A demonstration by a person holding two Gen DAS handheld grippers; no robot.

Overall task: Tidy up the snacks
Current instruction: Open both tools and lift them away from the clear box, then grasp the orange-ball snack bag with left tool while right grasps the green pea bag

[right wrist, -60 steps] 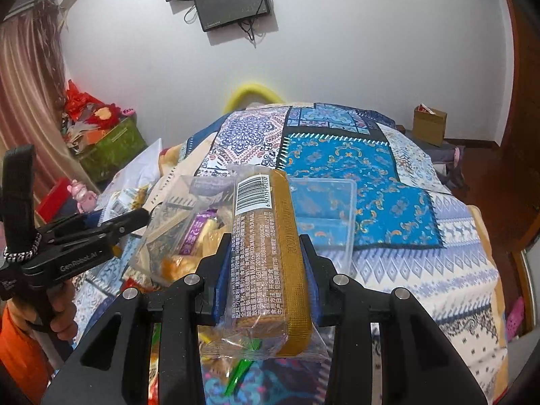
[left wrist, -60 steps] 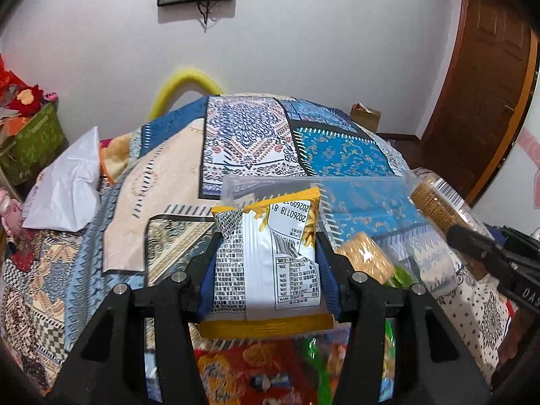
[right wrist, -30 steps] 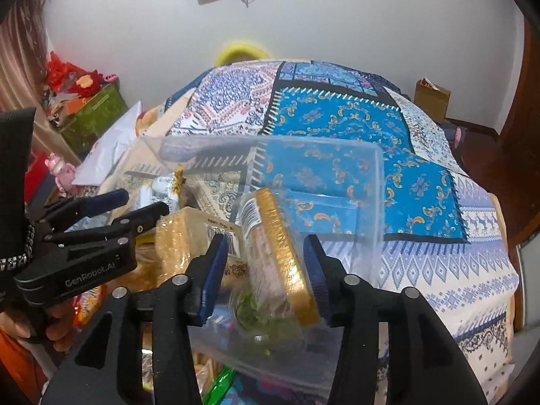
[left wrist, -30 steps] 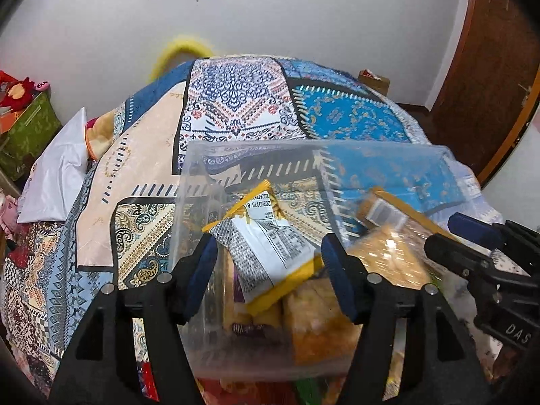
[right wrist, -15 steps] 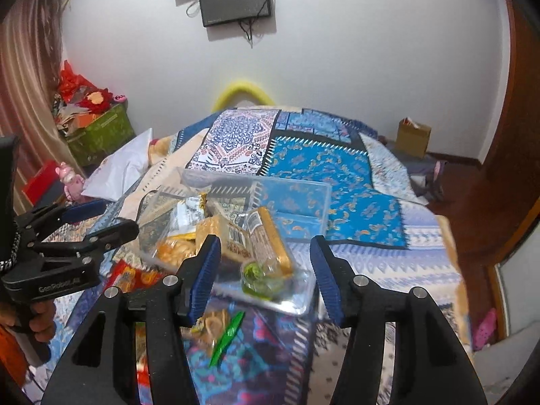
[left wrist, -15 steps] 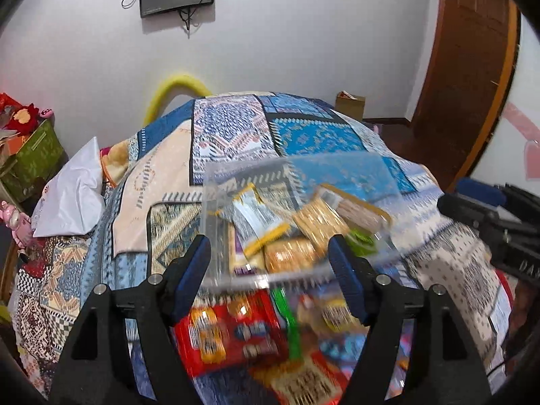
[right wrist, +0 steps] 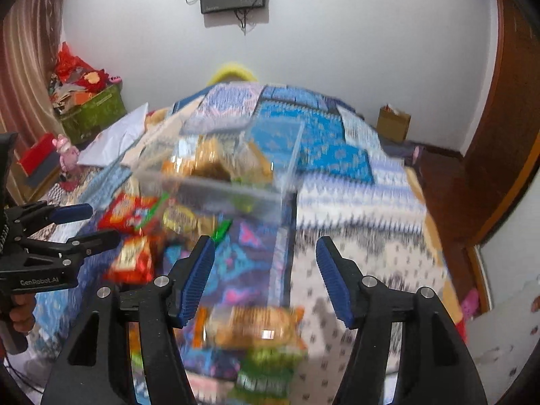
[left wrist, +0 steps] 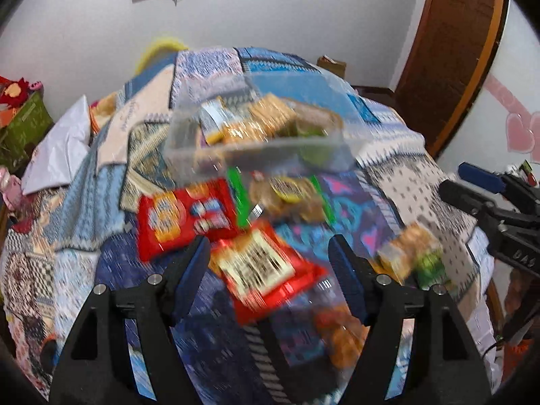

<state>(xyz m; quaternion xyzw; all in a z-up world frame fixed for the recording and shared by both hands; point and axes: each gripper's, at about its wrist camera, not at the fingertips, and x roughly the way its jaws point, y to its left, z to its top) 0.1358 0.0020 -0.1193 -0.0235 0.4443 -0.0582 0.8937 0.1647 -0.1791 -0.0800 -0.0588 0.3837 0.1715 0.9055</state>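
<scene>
Pillow (left wrist: 59, 148): white, at the far left of the bed in my left view, well apart from the snacks.
Quilt (left wrist: 84, 202): patchwork bedspread, blue and cream, on which everything lies; both views are blurred by motion.
Red packet (left wrist: 184, 216): lies flat on the quilt just ahead of my left gripper's left finger, printed side up.
Left gripper (left wrist: 268, 253): mine, fingers spread wide apart with nothing between the pads; it hovers above the loose snacks.
Barcode packet (left wrist: 263, 266): red, with a pale barcode label facing up, lying on the quilt in the gap framed by my left fingers, not touched by either.
Clear box (left wrist: 256, 148): see-through plastic tub standing on the quilt beyond the loose packets; it holds several snacks, among them a yellow-edged pouch and tan biscuit packs.
Round biscuit pack (left wrist: 287, 192): clear wrap with a yellow label, just in front of the box wall, beside a green stick packet (left wrist: 238, 199).
Cracker pack (left wrist: 410, 253): tan with a green end, on the quilt to the right of my left gripper; in my right view it lies just below the fingers.
Right gripper (right wrist: 265, 280): mine, blue-padded fingers parted and empty, held above the quilt, nearer than the box.
Door (left wrist: 452, 50): brown wood, at the far right.
</scene>
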